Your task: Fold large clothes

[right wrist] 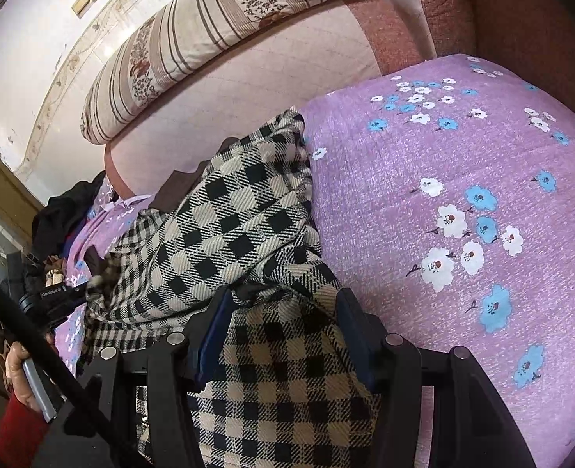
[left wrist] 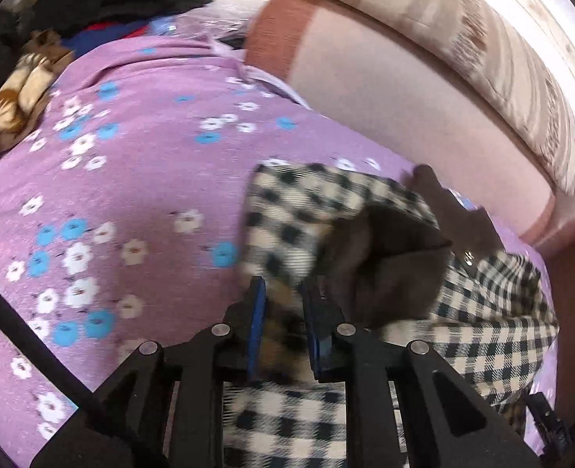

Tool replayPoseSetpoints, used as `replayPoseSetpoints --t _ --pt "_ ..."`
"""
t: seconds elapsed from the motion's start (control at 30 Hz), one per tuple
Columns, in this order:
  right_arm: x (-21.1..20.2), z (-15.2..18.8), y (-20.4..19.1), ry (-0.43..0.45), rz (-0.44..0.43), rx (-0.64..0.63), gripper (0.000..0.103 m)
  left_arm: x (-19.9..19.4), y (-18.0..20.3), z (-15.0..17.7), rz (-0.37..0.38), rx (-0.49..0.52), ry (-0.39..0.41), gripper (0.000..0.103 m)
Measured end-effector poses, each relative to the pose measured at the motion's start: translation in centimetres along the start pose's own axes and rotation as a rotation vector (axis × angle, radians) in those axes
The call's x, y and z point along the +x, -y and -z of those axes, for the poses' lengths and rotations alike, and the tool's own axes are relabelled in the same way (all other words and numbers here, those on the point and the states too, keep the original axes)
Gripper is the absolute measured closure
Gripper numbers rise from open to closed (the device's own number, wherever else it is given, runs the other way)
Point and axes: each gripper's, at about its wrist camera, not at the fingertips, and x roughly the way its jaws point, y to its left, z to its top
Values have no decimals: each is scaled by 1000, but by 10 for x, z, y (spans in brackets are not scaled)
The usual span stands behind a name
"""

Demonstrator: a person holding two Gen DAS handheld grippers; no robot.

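A large black-and-cream checked garment (left wrist: 287, 202) with a brown lining (left wrist: 389, 265) lies rumpled on the purple flowered sheet (left wrist: 139, 163). My left gripper (left wrist: 283, 292) stands narrow, its blue pads pinching a fold of the checked cloth near the lining. In the right wrist view the same garment (right wrist: 225, 210) runs from the sofa back toward the camera. My right gripper (right wrist: 287, 304) holds a thick bunch of it between wider-set fingers. The left gripper's body (right wrist: 59, 296) and a person's hand (right wrist: 18, 362) show at that view's left edge.
A striped, patterned pillow (right wrist: 209, 31) rests on the pink quilted sofa back (right wrist: 272, 74). A heap of dark, red and blue clothes (left wrist: 108, 0) and brown-cream cloth (left wrist: 18, 97) lie at the sheet's far end. The flowered sheet (right wrist: 463, 195) spreads bare beside the garment.
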Motion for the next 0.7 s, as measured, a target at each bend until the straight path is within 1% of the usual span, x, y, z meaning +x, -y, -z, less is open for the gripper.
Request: replayPoseSetpoints --t 0.03,0.1,0.17,0.23,0.3,0.33,0.37,0.4,0.47,0.5,0.53,0.57,0.6,0.63,0.67,0.7 --pt "1 0 0 -3 0 1 43 -2 -7 -1 3 -15 -3 84" --pt "1 0 -1 0 3 1 43 -8 -15 0 14 -23 -1 72" --pt "2 0 -2 3 6 -5 43 -17 -17 -3 27 -29 29 44" --pt "3 1 -5 3 14 -17 43 -28 -10 -4 38 -25 73 33" --pt "5 1 -6 -1 21 -28 43 -35 4 -2 60 17 96 28" --pt "6 1 -7 -3 23 -32 43 -34 16 0 61 61 100 22" --pt "7 2 -8 -4 24 -34 42 -34 25 3 54 99 105 18" --pt "8 2 -9 -6 24 -36 42 -33 38 8 39 155 111 17" --pt "9 2 -9 -8 25 -38 42 -23 65 17 -11 279 108 16" --pt "10 2 -10 -9 26 -41 42 -15 76 21 -54 336 95 16" --pt "10 2 -10 -9 29 -44 42 -3 89 25 -129 407 81 16" --pt "9 3 -10 -7 30 -45 42 4 93 25 -162 438 73 24" --pt "9 3 -10 -6 31 -47 42 10 94 24 -190 460 67 36" --pt "10 3 -10 -7 32 -47 42 16 90 21 -211 455 52 72" --pt "10 2 -10 -8 35 -45 42 20 80 14 -230 407 21 95" --pt "10 2 -9 -8 35 -41 42 22 68 6 -216 350 2 93"
